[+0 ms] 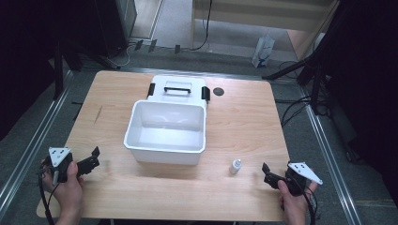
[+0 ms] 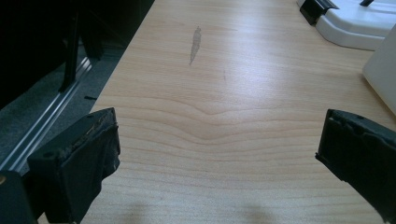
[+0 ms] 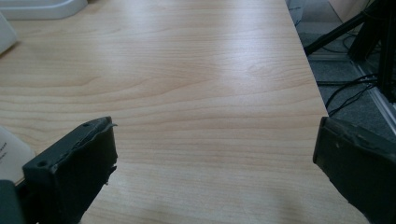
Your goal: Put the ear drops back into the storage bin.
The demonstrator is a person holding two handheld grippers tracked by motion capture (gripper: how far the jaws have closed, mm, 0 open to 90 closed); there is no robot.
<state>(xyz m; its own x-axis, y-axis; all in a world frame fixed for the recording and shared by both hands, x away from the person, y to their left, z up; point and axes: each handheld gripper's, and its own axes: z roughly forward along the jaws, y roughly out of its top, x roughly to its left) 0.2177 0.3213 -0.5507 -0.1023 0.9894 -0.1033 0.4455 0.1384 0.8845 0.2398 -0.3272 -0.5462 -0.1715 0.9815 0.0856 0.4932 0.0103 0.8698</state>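
A white open bin (image 1: 166,136) stands at the middle of the wooden table (image 1: 244,122). Its white lid (image 1: 178,88), with black latches and a handle, lies flat right behind it. A small white bottle (image 1: 235,166) stands upright near the front right. My left gripper (image 1: 95,158) is held at the front left corner, open and empty, pointing toward the bin. At the front right, my right gripper (image 1: 266,174) is open, just right of the bottle. In the left gripper view the left gripper (image 2: 217,154) has bare wood between its jaws. The right gripper (image 3: 215,158) likewise spans bare table, with the bottle (image 3: 11,154) at its left edge.
A small black disc (image 1: 218,91) lies on the table right of the lid. A grey scuff (image 2: 194,44) marks the wood on the left side. Metal rails, cables and dark stands surround the table. A white bag (image 1: 263,51) sits on the floor beyond.
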